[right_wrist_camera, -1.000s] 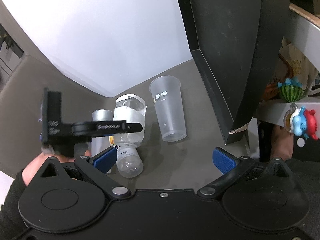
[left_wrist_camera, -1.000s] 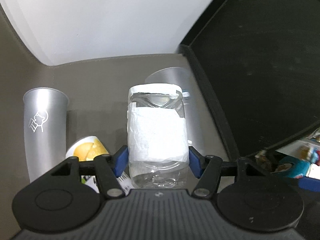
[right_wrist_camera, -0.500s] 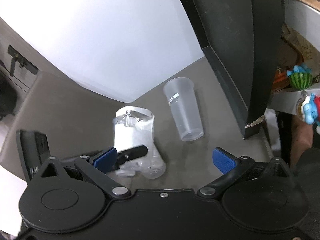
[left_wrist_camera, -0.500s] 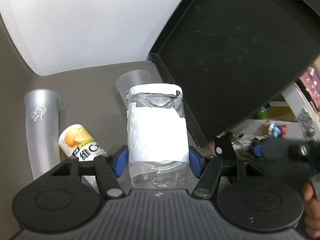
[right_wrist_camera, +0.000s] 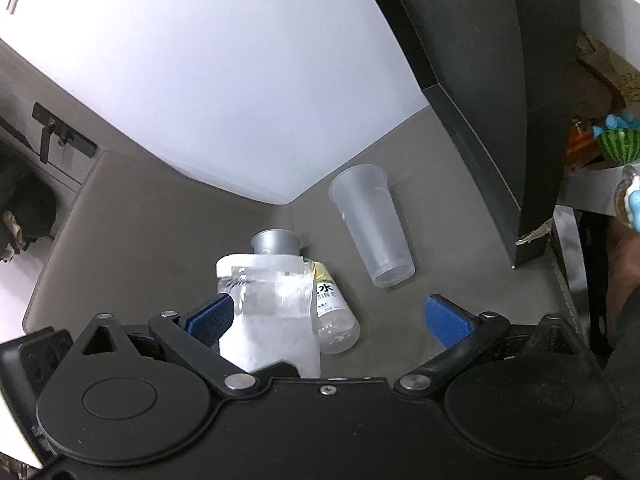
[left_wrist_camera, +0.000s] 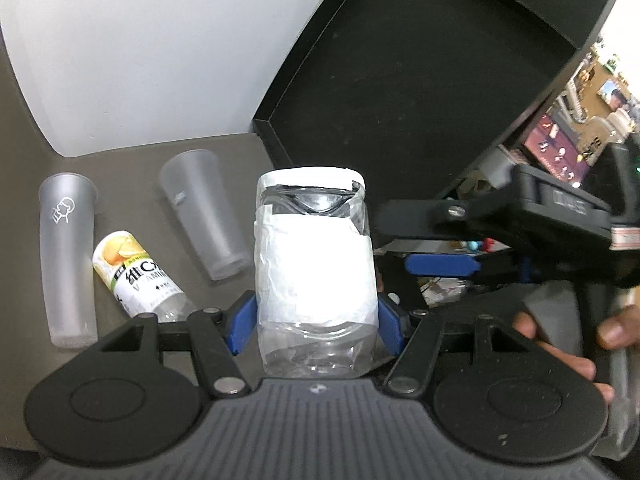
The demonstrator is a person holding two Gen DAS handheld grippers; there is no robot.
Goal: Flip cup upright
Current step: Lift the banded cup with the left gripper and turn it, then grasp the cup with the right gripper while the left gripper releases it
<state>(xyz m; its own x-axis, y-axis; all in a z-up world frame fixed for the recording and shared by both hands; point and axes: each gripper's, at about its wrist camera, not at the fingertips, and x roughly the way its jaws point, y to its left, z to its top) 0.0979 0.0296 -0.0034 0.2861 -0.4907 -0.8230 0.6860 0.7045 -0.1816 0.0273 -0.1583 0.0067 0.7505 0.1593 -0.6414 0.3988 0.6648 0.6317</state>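
My left gripper (left_wrist_camera: 316, 320) is shut on a clear plastic cup (left_wrist_camera: 316, 264) wrapped in white paper tape, its taped rim pointing away from me, held above the grey table (left_wrist_camera: 132, 160). The same cup (right_wrist_camera: 272, 312) shows in the right wrist view, just right of the left blue pad. My right gripper (right_wrist_camera: 332, 318) is open and empty, close beside the held cup; its body (left_wrist_camera: 540, 220) shows at the right of the left wrist view.
A frosted tall cup (left_wrist_camera: 68, 256) and a clear tall cup (left_wrist_camera: 208, 216) (right_wrist_camera: 374, 224) stand on the table. A vitamin drink bottle (left_wrist_camera: 136, 280) (right_wrist_camera: 332, 312) lies on its side between them. A black panel (left_wrist_camera: 400, 80) stands at the right, a white wall behind.
My left gripper has swung right and lifted with the cup. The right gripper has come in close on the right, and now the cup sits by its left pad.
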